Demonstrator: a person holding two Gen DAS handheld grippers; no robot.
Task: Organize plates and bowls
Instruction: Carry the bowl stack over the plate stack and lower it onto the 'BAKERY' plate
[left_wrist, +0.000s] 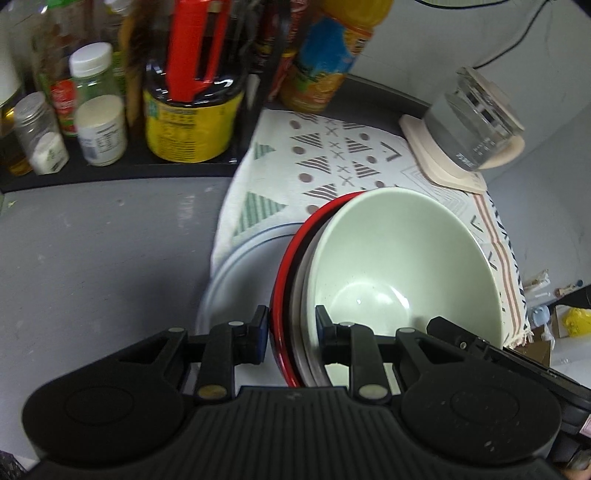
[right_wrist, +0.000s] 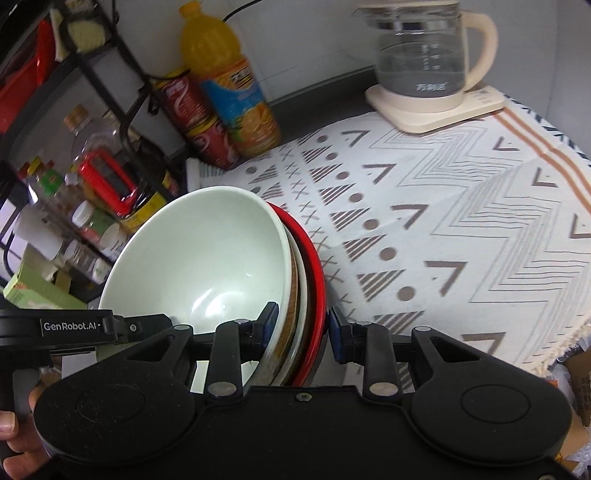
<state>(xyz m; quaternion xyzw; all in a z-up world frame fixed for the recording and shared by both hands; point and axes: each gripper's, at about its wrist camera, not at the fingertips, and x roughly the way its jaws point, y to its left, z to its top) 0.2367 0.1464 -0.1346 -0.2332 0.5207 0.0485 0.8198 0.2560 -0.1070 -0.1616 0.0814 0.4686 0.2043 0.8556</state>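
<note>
A nested stack of bowls is held between both grippers: a pale green bowl on top, a brownish bowl and a red bowl beneath. My left gripper is shut on the stack's rim, one finger outside the red bowl, one inside the green bowl. My right gripper is shut on the opposite rim of the same stack; the green bowl and red bowl show there. A white plate with a blue rim line lies below the stack on the patterned cloth.
A black rack at the back left holds spice jars, a yellow-labelled dark bottle and other bottles. An orange juice bottle and red cans stand behind. A glass kettle sits on its cream base at the cloth's far corner. Grey counter lies left.
</note>
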